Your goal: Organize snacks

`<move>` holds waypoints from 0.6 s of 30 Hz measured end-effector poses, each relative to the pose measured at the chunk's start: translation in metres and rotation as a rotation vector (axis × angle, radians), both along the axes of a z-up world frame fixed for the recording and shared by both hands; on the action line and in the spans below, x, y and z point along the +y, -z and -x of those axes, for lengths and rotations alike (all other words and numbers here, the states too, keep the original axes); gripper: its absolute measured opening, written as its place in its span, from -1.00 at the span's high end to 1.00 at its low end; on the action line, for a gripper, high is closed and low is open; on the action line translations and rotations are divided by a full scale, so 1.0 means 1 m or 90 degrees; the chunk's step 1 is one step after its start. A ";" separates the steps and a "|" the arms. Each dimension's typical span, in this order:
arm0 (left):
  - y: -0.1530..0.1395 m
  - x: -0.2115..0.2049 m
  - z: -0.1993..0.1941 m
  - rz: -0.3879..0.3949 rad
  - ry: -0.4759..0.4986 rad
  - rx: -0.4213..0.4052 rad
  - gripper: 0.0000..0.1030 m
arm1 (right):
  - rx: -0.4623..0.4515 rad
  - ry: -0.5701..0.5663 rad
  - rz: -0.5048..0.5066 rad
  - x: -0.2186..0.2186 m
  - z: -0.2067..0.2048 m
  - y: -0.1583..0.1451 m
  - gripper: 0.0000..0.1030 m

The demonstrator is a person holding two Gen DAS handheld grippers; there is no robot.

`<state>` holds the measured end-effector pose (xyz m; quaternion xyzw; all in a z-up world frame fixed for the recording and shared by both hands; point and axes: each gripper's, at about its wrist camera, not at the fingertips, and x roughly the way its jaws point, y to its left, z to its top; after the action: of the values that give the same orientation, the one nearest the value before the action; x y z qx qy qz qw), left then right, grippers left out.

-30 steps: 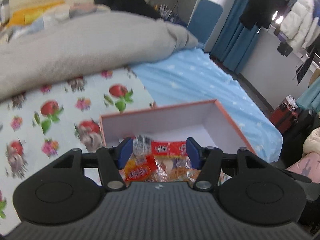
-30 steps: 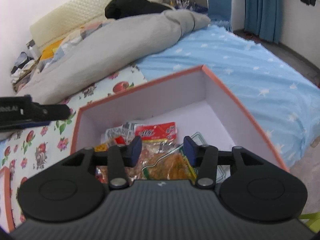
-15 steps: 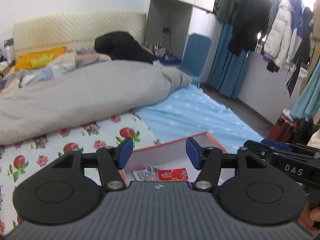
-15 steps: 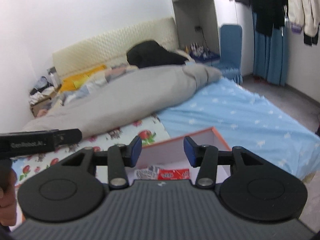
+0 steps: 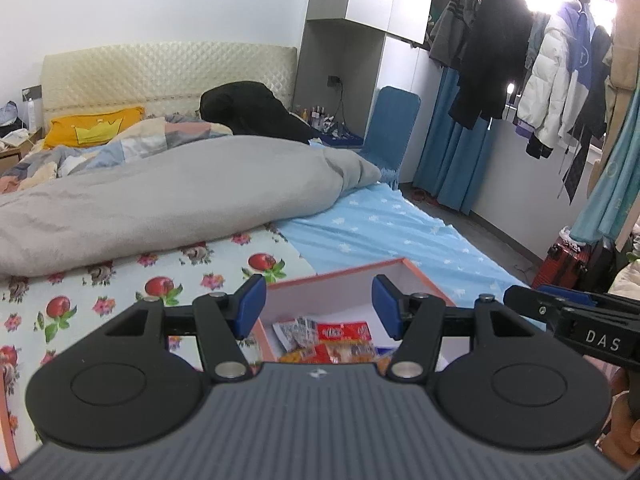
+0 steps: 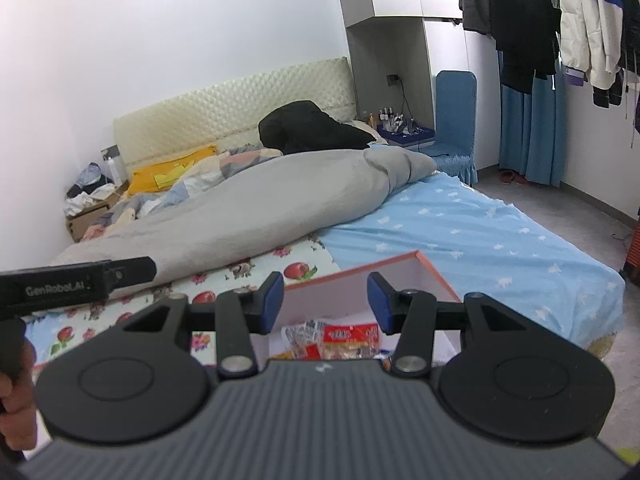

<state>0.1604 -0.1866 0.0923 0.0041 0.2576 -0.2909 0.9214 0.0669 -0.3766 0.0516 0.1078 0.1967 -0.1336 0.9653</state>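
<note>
An orange-rimmed box (image 5: 352, 270) (image 6: 400, 258) with white walls lies on the bed. Inside it is a heap of snack packets (image 5: 336, 340) (image 6: 344, 338), red, orange and clear. My left gripper (image 5: 319, 306) hangs open above and in front of the box, nothing between its blue pads. My right gripper (image 6: 326, 300) is also open and empty, held over the same box. The right tool's black side (image 5: 580, 328) shows at the right of the left wrist view. The left tool (image 6: 76, 280) crosses the left edge of the right wrist view, with a hand (image 6: 16, 396) below it.
The box rests on a flower-print sheet (image 5: 120, 280) next to a blue star-print sheet (image 5: 392, 232). A grey duvet (image 5: 160, 196) and a black garment (image 5: 256, 112) lie further back. Coats (image 5: 540, 72) hang at the right; a red suitcase (image 5: 564, 264) stands on the floor.
Both grippers have risen and pulled back from the box, tilting up. The snacks, once right between the fingers, now sit low and small; the room and headboard have come into view.
</note>
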 end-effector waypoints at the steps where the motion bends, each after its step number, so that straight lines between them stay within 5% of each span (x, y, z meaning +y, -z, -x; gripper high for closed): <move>1: 0.003 0.003 0.005 -0.002 -0.001 0.001 -0.25 | 0.002 0.001 -0.003 0.001 0.003 0.003 0.05; 18: 0.044 0.005 0.049 -0.032 -0.001 0.025 -0.25 | 0.023 -0.002 0.015 0.019 0.045 0.033 0.05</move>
<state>0.1113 -0.1820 0.0479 0.0214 0.2827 -0.2839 0.9160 0.0222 -0.3580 0.0182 0.0941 0.2129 -0.1363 0.9629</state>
